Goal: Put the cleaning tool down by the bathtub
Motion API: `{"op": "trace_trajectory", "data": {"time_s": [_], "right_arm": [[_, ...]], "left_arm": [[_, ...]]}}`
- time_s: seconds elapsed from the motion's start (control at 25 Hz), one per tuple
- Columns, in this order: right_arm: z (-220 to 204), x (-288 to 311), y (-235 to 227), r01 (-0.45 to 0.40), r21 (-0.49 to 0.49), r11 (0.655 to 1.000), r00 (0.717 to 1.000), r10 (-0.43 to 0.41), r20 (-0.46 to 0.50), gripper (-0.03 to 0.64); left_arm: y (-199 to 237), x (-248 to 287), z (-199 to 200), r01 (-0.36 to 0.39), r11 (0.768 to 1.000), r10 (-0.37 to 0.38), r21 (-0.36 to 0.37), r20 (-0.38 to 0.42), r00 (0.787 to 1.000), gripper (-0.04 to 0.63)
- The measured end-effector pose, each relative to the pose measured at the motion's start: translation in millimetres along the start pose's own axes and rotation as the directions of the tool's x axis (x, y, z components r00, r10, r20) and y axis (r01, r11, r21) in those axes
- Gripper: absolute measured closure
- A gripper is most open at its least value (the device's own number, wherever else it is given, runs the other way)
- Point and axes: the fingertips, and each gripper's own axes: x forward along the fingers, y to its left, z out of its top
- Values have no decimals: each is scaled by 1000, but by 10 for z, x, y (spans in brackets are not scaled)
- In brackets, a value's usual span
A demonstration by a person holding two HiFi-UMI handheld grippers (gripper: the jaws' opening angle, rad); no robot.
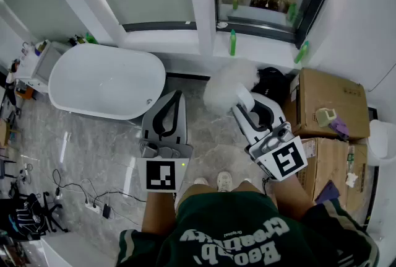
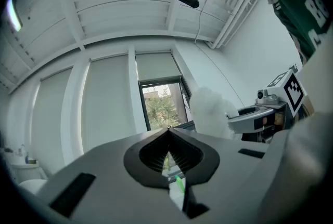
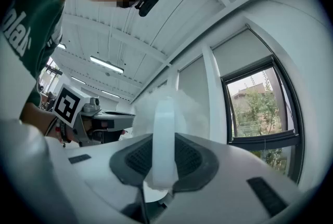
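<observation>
head view: one bathtub (image 1: 105,83); right hand-held gripper (image 1: 242,97) clamps one fluffy duster (image 1: 228,81), left hand-held gripper (image 1: 177,96) closed, empty.

The fluffy white duster (image 1: 228,85), gripped by its pale handle, is held up right of the oval white bathtub (image 1: 105,81).

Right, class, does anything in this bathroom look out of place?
Yes. Cardboard boxes are piled on the right, and loose cables trail across the floor near the bathtub; both look odd in a bathroom.

White cleaning tool (image 1: 226,89), white bathtub (image 1: 105,80), green bottle (image 1: 232,43), brown cardboard box (image 1: 325,95)
</observation>
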Motion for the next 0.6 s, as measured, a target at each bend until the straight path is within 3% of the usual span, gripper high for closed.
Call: {"op": "trace_trajectory", "data": {"time_s": [0.6], "right_arm": [[-23,20,-81,-16,14,1000,1000,16,2,525]], "left_arm": [[-53,100,10,22,1000,-22,19,9,1000,586]]}}
